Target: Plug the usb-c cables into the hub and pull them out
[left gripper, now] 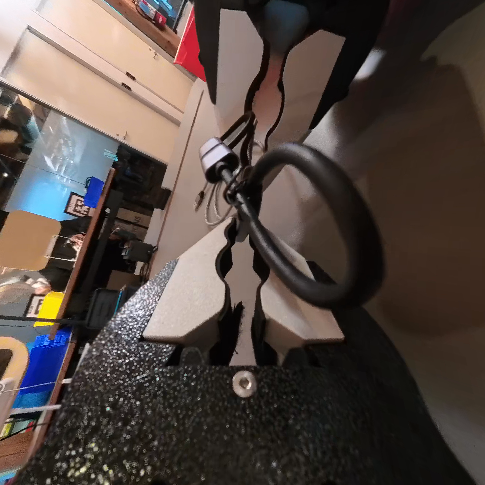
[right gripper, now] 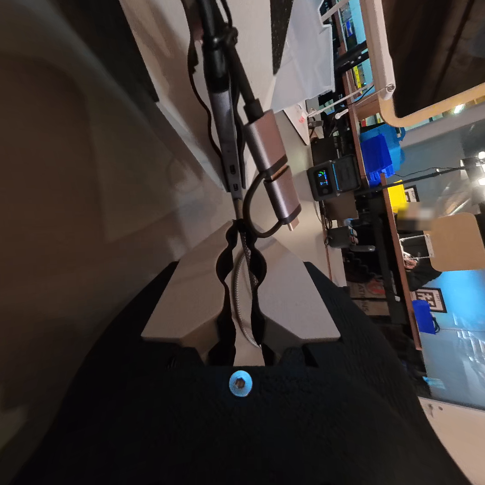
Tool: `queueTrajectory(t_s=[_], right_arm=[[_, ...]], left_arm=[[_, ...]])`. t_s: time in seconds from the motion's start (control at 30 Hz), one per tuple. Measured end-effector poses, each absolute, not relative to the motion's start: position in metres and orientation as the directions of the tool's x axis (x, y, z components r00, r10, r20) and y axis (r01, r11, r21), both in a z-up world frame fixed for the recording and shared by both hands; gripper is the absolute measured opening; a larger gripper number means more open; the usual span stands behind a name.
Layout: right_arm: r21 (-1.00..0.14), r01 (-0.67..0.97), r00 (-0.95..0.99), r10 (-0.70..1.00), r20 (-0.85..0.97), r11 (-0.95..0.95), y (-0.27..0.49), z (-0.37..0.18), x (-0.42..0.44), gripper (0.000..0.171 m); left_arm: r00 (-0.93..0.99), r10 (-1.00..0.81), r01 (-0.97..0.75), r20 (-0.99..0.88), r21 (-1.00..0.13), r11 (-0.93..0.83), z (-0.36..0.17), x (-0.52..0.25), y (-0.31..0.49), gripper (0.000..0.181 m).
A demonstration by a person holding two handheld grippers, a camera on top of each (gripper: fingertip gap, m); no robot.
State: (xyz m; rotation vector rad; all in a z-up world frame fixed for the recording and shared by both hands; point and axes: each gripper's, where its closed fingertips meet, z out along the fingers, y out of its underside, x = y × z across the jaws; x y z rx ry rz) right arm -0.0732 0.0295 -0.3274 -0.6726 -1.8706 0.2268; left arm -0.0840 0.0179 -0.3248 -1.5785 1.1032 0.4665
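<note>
The slim grey hub (right gripper: 225, 131) is held in the air between both grippers. My left gripper (left gripper: 240, 228) is shut on the hub's near end (left gripper: 241, 235), where its thick black cable (left gripper: 362, 236) comes out and loops round. That cable ends in a grey adapter plug (left gripper: 215, 160), which hangs free beside the hub in the right wrist view (right gripper: 275, 170). My right gripper (right gripper: 237, 224) is shut on the braided usb-c cable (right gripper: 248, 257). Its plug (right gripper: 237, 207) sits at the hub's end port. The right gripper also shows at the top of the left wrist view (left gripper: 259, 128).
A loose silver cable with its plug (left gripper: 199, 200) lies on the pale table (left gripper: 301, 199). A black keyboard (right gripper: 280, 34), a white sheet (right gripper: 301, 65) and a small device with a lit screen (right gripper: 333, 175) stand farther off. Blue bins (right gripper: 378, 154) sit on a shelf. The tips of both grippers are at nearly the same place.
</note>
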Motion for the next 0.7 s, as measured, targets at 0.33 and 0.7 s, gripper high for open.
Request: queueTrajectory(t_s=[0.33,0.7], right_arm=[[-0.31,0.382,-0.228,0.414,0.882,0.871,0.029,-0.327,-0.07,0.004],[-0.297,0.461,-0.187,0.419,0.889,0.836,0.034,-0.327,-0.067,0.004]], left_arm=[[0.529,-0.428,-0.806,-0.733,-0.592,0.019,-0.324,-0.084,0.019,0.008],[0.605,-0.44,-0.762,-0.664,-0.643,-0.077,-0.33,-0.091,0.028,0.01]])
